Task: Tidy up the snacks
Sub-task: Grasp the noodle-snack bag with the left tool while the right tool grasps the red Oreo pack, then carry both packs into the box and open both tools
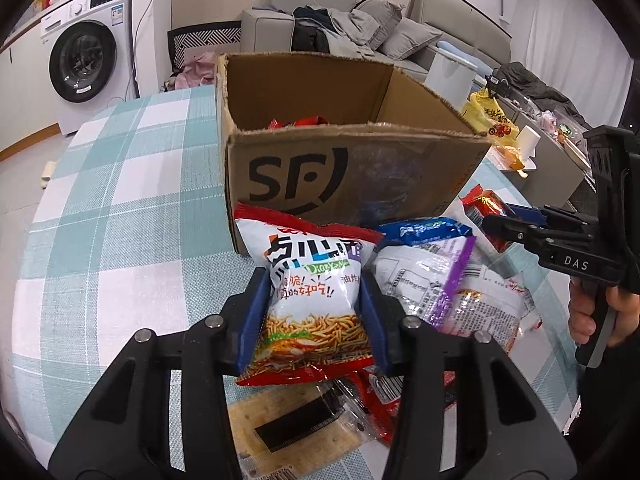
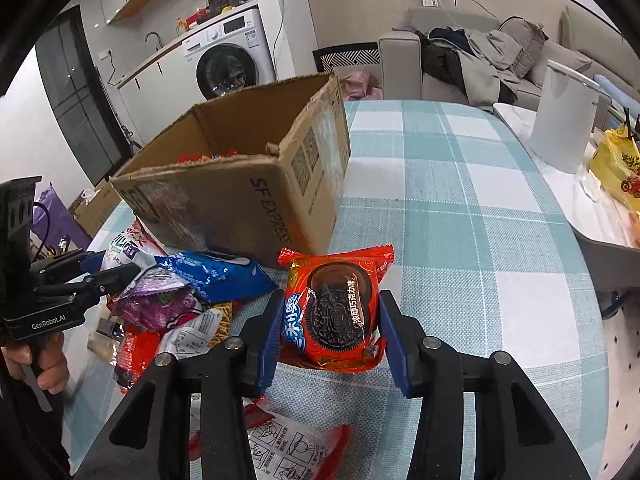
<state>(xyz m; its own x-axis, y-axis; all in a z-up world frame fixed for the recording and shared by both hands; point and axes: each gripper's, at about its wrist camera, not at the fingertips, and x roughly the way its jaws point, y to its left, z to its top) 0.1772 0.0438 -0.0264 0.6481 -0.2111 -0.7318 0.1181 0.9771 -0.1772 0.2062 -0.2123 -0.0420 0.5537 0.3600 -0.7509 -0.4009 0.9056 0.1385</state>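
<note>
Left gripper [image 1: 316, 300] clamped on a white-and-red noodle-snack bag [image 1: 310, 304], held above the snack pile [image 1: 440, 288] on the checked tablecloth [image 1: 120, 240]. Right gripper [image 2: 330, 332] clamped on a red Oreo packet [image 2: 336, 312], just before the open SF cardboard box [image 2: 240, 200].

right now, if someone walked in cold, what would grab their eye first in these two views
Each gripper is clamped on a snack: the left gripper pinches a white-and-red bag of crispy noodle snack, and the right gripper holds a red Oreo packet. Behind them an open SF Express cardboard box stands on the teal checked tablecloth, with a few red packets inside. A loose heap of snack bags lies in front of the box.
</note>
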